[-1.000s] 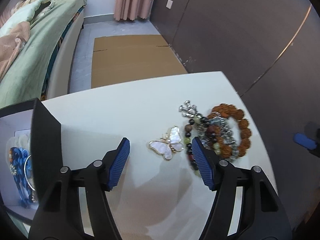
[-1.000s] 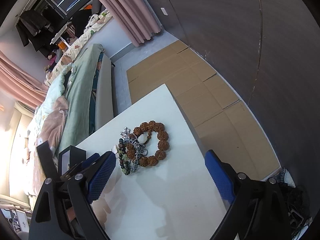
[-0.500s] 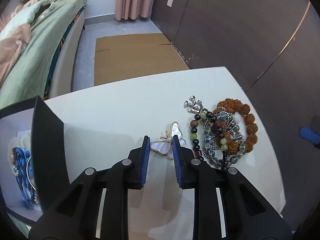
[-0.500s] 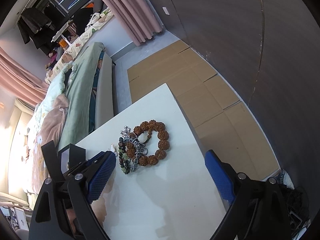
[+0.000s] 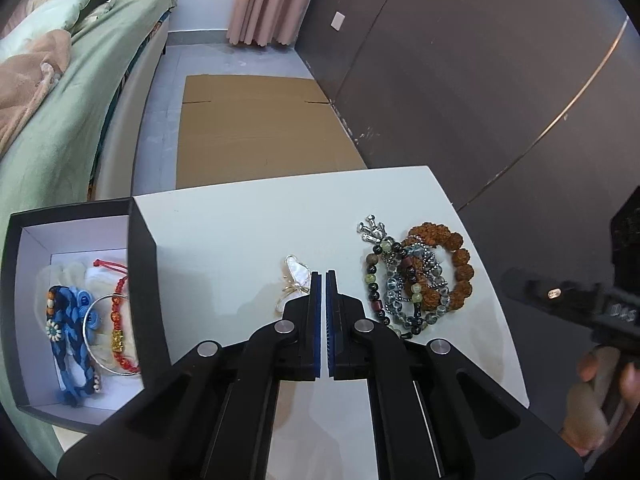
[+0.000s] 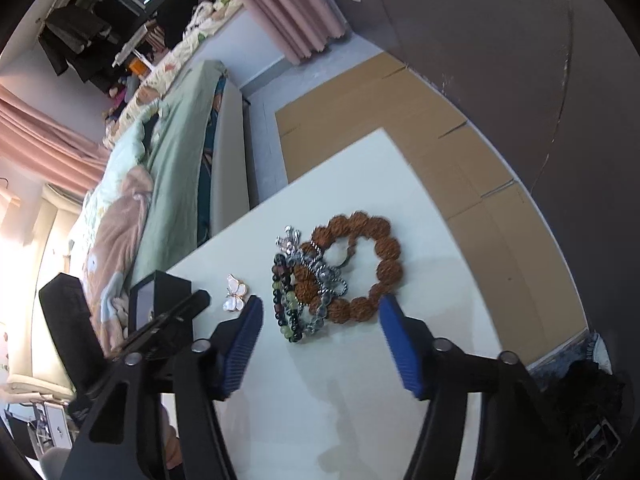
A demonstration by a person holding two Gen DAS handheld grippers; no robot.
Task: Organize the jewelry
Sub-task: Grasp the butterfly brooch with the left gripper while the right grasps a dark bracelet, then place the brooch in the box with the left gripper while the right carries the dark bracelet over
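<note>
Left tongs (image 5: pixel 323 276) pinch butterfly brooch (image 5: pixel 297 276) beside bracelets (image 5: pixel 416 280)

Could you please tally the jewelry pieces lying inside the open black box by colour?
Blue braided bracelet: 1
Silver bangle: 1
Red cord bracelet: 1
Total: 3 pieces in the black box. The blue braid may be more than one strand, which cannot be told from here.
</note>
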